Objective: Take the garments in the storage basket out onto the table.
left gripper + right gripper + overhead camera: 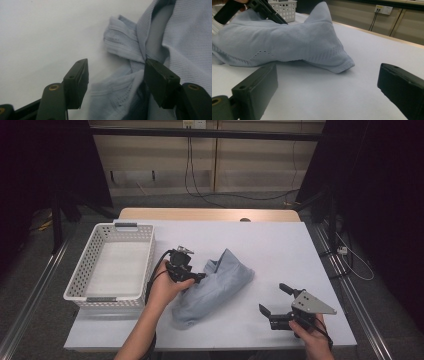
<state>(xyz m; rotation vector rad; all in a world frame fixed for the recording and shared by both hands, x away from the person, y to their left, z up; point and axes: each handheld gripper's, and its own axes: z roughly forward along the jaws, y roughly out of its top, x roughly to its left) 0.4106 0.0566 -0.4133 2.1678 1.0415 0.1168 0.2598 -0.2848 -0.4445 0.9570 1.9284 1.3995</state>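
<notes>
Left tool [196, 276] spread wide, jaws straddling a bunched ribbed edge of the pale blue garment [212, 287], nothing pinched yet; seen in the left gripper view as one jaw over bare white tabletop [37, 37] and the other pressed against the folds of the garment [130, 75]. Right tool [276, 301] also spread, held low near the front right of the tabletop [280, 245], well apart from the cloth, aimed toward the garment's near corner [342, 66]. Garment lying crumpled in the middle of the tabletop, just right of the white basket [90, 265], which stands at the left edge. Likely step: gripping the cloth at the neck or hem with the left tool before lifting or spreading it. Best done by sliding the lower jaw under the ribbed band rather than stabbing into the heap, so that only one or two layers get caught. Better to close on the thick seam, not on thin knit, for a firmer hold and less slipping. Worth keeping the tool low and level to the tabletop while closing. Then bringing the right tool in to the free corner, taking that hem the same way, before any lift. Risk to watch: grabbing several folds at once, leaving the garment twisted when raised
</notes>
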